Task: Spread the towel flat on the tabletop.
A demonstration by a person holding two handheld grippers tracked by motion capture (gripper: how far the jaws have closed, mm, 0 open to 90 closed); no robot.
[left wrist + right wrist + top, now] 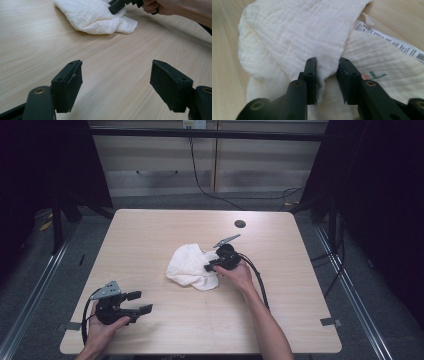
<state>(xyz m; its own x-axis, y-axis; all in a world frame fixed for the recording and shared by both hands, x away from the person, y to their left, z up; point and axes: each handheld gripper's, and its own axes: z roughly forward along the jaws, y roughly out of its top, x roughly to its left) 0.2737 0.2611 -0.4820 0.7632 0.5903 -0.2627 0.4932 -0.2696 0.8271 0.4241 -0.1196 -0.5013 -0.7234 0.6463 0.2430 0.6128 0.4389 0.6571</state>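
Here | cloth [294,32] | label [392,43]: barcode, print unreadably small | green mark [375,74]

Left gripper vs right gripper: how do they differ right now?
The left gripper has its jaws wide apart with bare table between them; the right gripper has narrow jaws with a fold of the white cloth between them. Left sits near the table's front edge, away from the cloth; right is at the cloth. Both are hand-held, with black jaws.
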